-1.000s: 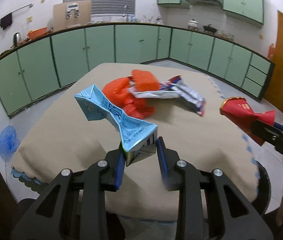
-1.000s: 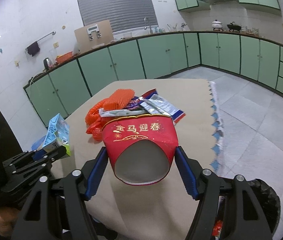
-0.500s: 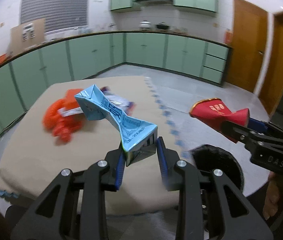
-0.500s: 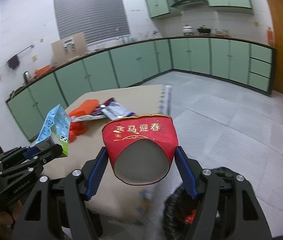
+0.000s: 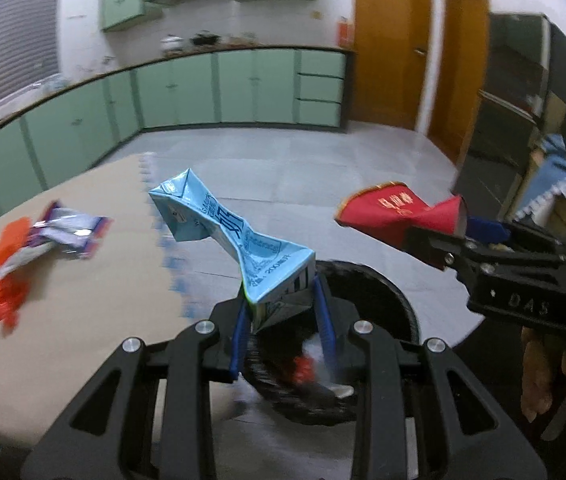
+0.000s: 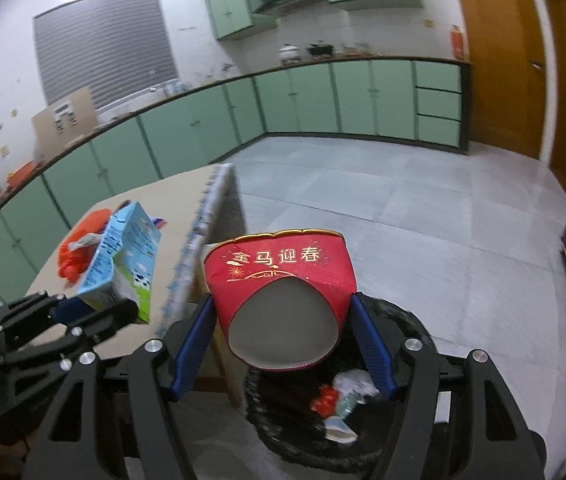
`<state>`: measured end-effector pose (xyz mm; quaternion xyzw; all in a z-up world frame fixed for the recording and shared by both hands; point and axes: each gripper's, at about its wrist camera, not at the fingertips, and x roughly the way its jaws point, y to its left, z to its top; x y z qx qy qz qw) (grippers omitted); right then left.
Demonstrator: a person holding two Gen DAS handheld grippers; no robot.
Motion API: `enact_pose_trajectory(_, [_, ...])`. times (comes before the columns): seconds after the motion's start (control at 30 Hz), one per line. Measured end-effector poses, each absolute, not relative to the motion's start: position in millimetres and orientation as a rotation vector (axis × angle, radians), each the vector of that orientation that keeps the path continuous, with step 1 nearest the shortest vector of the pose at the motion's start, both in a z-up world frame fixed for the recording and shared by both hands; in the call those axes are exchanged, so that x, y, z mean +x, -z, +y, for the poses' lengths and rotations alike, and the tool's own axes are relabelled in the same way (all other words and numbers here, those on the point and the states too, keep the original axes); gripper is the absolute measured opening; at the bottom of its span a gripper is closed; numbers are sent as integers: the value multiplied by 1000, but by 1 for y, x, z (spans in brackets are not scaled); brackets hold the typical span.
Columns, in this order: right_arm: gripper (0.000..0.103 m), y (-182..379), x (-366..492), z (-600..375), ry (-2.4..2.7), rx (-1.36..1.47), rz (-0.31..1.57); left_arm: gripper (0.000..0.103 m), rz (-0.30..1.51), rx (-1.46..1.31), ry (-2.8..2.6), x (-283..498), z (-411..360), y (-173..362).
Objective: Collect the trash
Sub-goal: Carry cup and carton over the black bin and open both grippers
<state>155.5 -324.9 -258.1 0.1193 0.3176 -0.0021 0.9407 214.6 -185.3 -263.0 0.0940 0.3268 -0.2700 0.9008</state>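
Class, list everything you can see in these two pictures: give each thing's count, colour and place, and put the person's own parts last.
carton: one, light blue, crushed, in left gripper
cup: one, red, squashed, in right gripper
bin: one, black, on floor beside table, trash inside
table: one, beige cloth
wrappers: a few, purple and silver, on table
net: one, orange, on table
cabinets: many, green, along walls
doors: two, brown
left gripper: black, blue pads
right gripper: black, blue pads
hand: one, under right gripper
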Motion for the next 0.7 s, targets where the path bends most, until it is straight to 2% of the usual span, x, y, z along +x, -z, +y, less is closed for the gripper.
enact_pose_trajectory(0.3, [67,307,163,-375,120,340,772,28,789,313,729,216,-247,331])
enact_pose_trajectory(0.6, [69,336,185,-391,122,380,852,29,890,369,773,237,-270,379])
enact_pose_trajectory(0.7, [71,338,188,-392,118,382,859,38,901,367,770,245,-270,387])
